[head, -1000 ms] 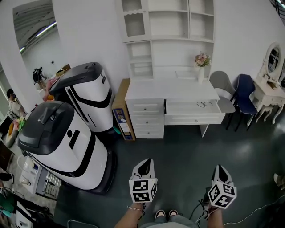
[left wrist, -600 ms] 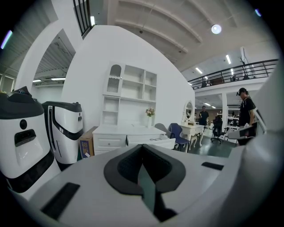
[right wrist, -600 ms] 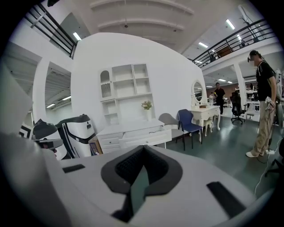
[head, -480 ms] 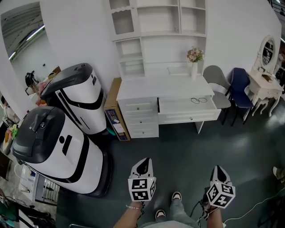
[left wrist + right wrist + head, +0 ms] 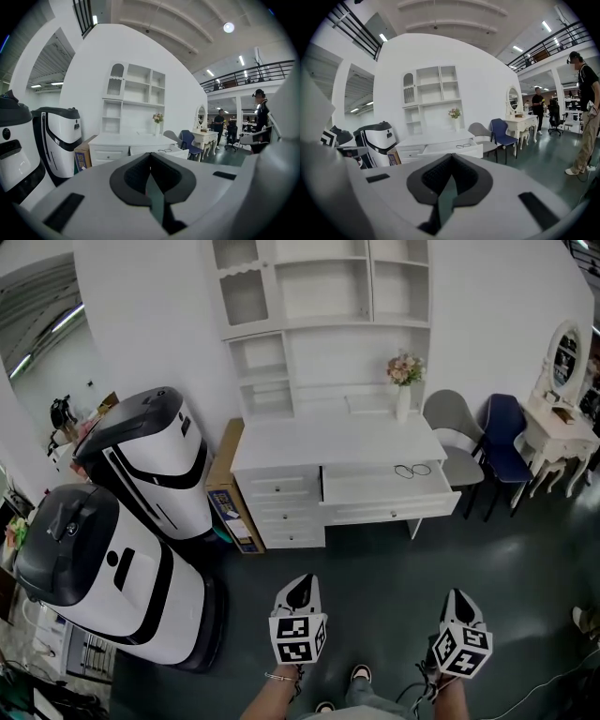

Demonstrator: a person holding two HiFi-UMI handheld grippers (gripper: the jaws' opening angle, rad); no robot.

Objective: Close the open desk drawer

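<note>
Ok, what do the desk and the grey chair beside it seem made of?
Desk: likely painted wood or board, matt white, flat even panels; its open drawer matches. Grey chair: smooth curved shell, plastic or upholstered, cannot tell; thin dark legs, perhaps metal.

Both grippers held low, side by side.
The left gripper [image 5: 301, 592] and right gripper [image 5: 461, 604] are pointed forward, each with its jaws pressed together and empty.

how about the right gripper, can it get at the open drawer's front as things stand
Likely not yet. The right gripper, jaws together, hangs well short of the drawer front, with bare floor between them. Nothing blocks that path, though, so stepping forward should bring it within reach.
</note>
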